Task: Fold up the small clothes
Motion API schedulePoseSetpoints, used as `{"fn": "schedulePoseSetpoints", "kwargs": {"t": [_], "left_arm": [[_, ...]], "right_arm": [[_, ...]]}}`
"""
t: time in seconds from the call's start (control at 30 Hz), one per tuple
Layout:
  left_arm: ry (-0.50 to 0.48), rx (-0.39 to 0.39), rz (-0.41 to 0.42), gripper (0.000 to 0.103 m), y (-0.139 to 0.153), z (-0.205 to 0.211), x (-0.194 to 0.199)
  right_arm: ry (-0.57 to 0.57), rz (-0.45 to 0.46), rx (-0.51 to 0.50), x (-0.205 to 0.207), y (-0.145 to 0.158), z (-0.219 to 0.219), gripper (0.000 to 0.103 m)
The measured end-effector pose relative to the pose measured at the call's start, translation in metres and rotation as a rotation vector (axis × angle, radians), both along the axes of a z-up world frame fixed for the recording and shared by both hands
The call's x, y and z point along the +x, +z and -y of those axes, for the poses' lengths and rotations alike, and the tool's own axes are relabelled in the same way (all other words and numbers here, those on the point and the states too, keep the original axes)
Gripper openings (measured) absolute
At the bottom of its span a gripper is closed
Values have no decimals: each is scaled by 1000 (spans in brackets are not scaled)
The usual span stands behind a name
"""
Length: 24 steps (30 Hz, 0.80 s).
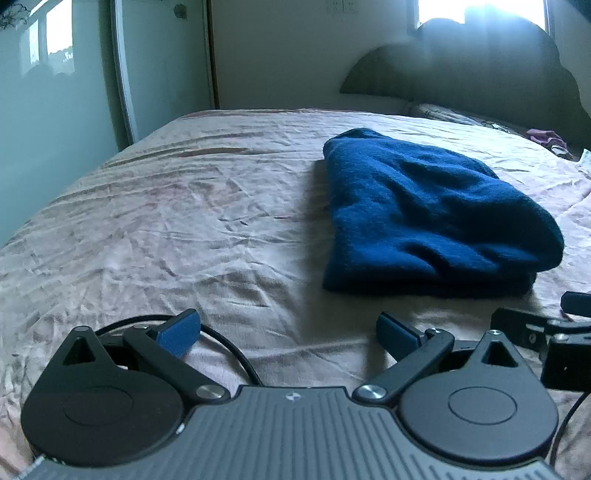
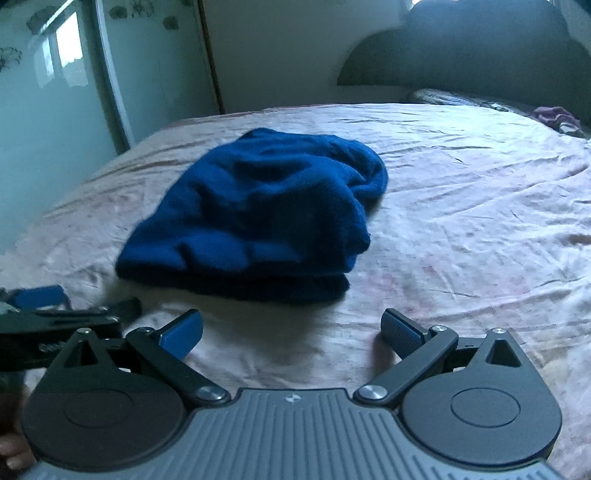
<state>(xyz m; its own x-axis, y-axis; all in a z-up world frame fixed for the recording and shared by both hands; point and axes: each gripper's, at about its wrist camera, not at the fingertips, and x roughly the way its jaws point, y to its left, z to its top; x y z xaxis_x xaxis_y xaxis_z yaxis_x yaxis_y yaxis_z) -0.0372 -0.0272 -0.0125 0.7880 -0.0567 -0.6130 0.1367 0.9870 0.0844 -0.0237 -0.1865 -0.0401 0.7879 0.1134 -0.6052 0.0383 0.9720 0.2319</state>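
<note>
— Left wrist view, left to right: pale green wardrobe door [image 1: 55, 92] at upper left, wrinkled pink bedsheet [image 1: 166, 221] across the middle, blue garment [image 1: 424, 218] right of centre, dark headboard [image 1: 480, 70] at upper right. Left gripper [image 1: 288, 334] low in frame, jaws spread wide, nothing between them.

— Right wrist view: same glossy door [image 2: 48, 92] at upper left, blue garment [image 2: 258, 214] just left of centre, bare pink bedsheet [image 2: 480, 203] to the right, headboard [image 2: 480, 48] at upper right. Right gripper [image 2: 291, 332] also spread wide and empty, short of the near hem.

— Looks already folded, layers stacked at the near edge. Risks?

— Probably pinching only the top layer, undoing the stack. Soft knit likely to slump. Loose sheet apt to bunch and get caught along with the hem.

— Room?

— Bedroom, bright window [image 1: 480, 11] at top right, purple cloth [image 1: 546, 138] by the far right edge.
</note>
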Motion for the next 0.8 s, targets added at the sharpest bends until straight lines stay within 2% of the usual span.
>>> {"fn": "schedulePoseSetpoints", "kwargs": {"t": [0.13, 0.23, 0.4, 0.8], "left_arm": [[-3, -11, -9, 102, 6, 0, -5], [-1, -12, -12, 102, 10, 0, -7], [2, -12, -20, 102, 11, -1, -8], [-2, -11, -20, 102, 14, 1, -11]], "right_arm": [[-15, 16, -30, -6, 12, -4, 103], [-39, 17, -8, -11, 18, -2, 103], [-47, -65, 50, -10, 16, 1, 103], [-27, 0, -39, -18, 25, -6, 103]]}}
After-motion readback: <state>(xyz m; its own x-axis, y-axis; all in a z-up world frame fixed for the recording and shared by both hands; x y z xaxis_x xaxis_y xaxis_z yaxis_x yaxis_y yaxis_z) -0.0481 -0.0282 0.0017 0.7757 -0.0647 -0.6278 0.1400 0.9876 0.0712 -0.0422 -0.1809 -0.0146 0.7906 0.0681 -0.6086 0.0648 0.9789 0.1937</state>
